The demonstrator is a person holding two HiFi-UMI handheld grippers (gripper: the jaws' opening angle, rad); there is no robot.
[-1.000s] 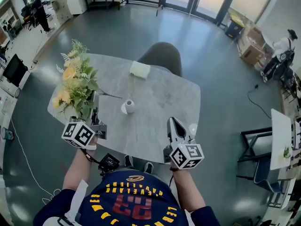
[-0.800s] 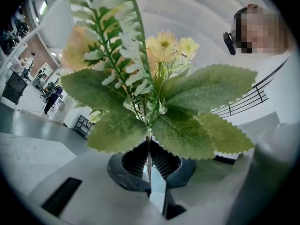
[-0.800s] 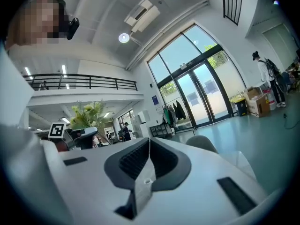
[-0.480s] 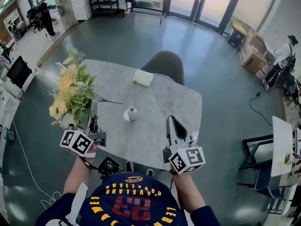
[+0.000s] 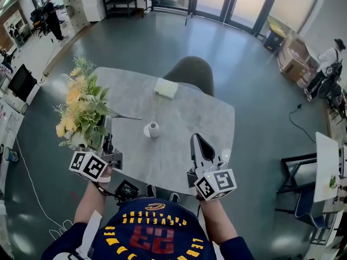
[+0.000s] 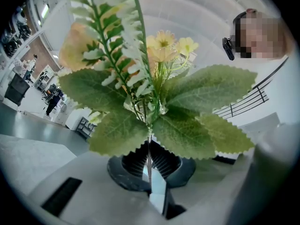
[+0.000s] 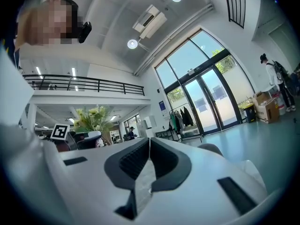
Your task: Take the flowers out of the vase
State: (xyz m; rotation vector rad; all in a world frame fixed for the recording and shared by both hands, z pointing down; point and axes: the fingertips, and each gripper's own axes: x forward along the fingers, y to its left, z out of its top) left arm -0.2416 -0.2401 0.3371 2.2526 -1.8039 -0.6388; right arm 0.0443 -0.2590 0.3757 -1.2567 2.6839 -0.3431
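Observation:
A bunch of yellow flowers with green leaves (image 5: 81,110) hangs in the air over the table's left edge, clear of the vase. My left gripper (image 5: 109,140) is shut on its thin stem (image 6: 149,146), and the broad leaves (image 6: 187,102) fill the left gripper view. The small white vase (image 5: 152,129) stands upright and empty near the middle of the grey table (image 5: 200,118). My right gripper (image 5: 196,143) hovers over the table's near right part, to the right of the vase. Its jaws are shut with nothing between them (image 7: 149,142). The flowers (image 7: 93,118) show far left in the right gripper view.
A folded white cloth (image 5: 166,88) lies on the table's far side. A dark round-backed chair (image 5: 190,72) stands behind it. Grey floor surrounds the table. People and cardboard boxes (image 5: 293,61) are far off at the room's edges.
The left gripper has carried the bunch slightly up and to the left, away from the vase. The right gripper has risen a little, still shut.

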